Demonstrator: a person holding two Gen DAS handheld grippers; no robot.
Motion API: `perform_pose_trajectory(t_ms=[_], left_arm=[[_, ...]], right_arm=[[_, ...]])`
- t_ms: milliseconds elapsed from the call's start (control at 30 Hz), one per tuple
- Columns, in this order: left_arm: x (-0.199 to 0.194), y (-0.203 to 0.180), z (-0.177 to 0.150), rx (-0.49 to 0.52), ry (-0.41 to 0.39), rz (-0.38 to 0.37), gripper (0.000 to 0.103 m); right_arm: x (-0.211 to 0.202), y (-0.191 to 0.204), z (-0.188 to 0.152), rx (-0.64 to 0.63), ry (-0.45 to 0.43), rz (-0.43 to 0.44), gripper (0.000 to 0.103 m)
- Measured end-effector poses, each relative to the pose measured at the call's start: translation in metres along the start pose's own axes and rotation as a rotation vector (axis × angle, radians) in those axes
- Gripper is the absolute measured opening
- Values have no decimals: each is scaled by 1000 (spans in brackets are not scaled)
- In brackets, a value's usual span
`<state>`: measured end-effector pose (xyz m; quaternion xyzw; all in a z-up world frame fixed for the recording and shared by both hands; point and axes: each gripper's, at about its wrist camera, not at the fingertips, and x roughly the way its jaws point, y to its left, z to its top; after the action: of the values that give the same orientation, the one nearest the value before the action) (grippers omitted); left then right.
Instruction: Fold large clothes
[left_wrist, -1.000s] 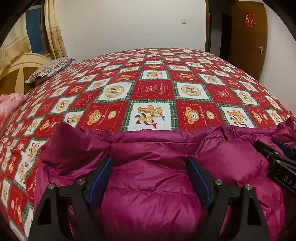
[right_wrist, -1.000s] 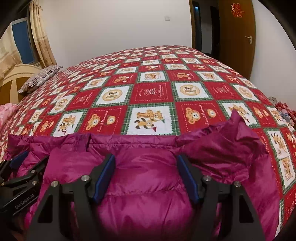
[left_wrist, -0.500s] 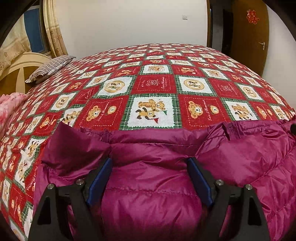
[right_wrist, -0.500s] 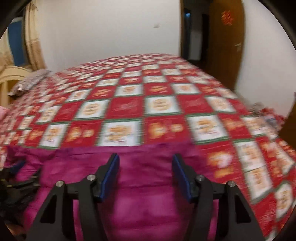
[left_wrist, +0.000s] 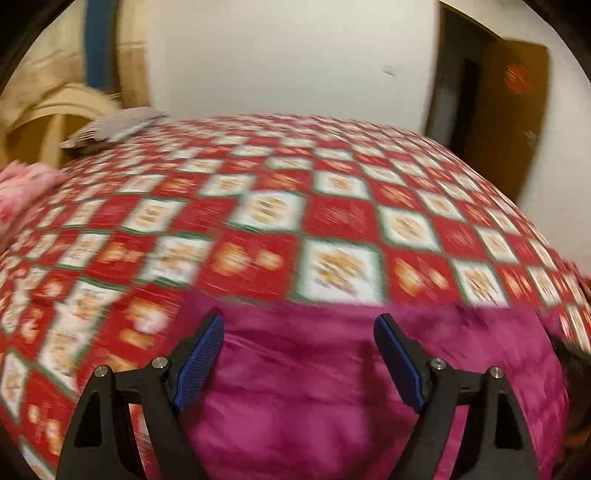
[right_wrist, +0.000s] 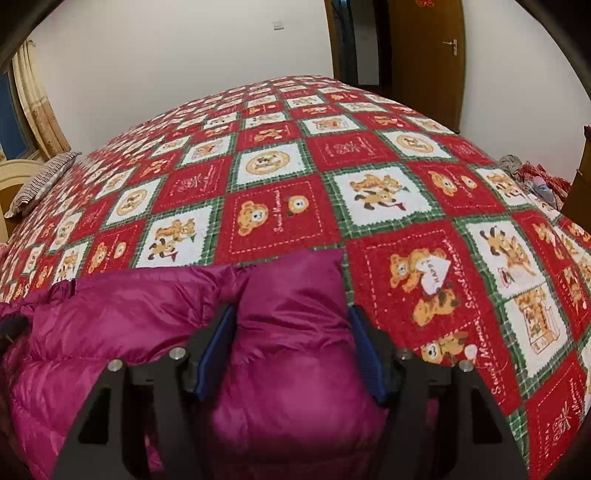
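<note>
A magenta puffer jacket (left_wrist: 332, 387) lies at the near edge of the bed; it also shows in the right wrist view (right_wrist: 140, 332). My left gripper (left_wrist: 299, 354) is open above the jacket, jaws wide apart, nothing between the pads. The left wrist view is motion-blurred. My right gripper (right_wrist: 291, 350) straddles the jacket's right corner (right_wrist: 295, 295), with puffy fabric filling the gap between its blue pads and both pads touching it. The jaws are partly closed on that corner.
The bed carries a red, white and green teddy-bear quilt (right_wrist: 332, 166). A striped pillow (right_wrist: 40, 181) and a cream headboard (left_wrist: 48, 125) are at the left. A brown door (right_wrist: 424, 62) stands at the far right. Clothes (right_wrist: 532, 177) lie off the bed's right side.
My right gripper moved right along the jacket's edge to its right corner and narrowed around it. My left gripper lifted, swung left and tilted; its view went blurry. It stays open.
</note>
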<state>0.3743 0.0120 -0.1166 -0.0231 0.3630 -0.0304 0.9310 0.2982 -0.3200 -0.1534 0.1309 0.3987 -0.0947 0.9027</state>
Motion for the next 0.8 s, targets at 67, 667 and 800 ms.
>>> perform_pose_trajectory(t_ms=[67, 667, 800], left_arm=[[14, 18, 4, -43, 34, 60, 84], [4, 47, -13, -199, 98, -95, 85], [-48, 18, -18, -90, 31, -140, 85]], right_arm=[[-1, -2, -1, 3, -2, 3, 66], [-7, 0, 6, -11, 32, -7, 66], [-62, 17, 7, -28, -102, 56, 61]])
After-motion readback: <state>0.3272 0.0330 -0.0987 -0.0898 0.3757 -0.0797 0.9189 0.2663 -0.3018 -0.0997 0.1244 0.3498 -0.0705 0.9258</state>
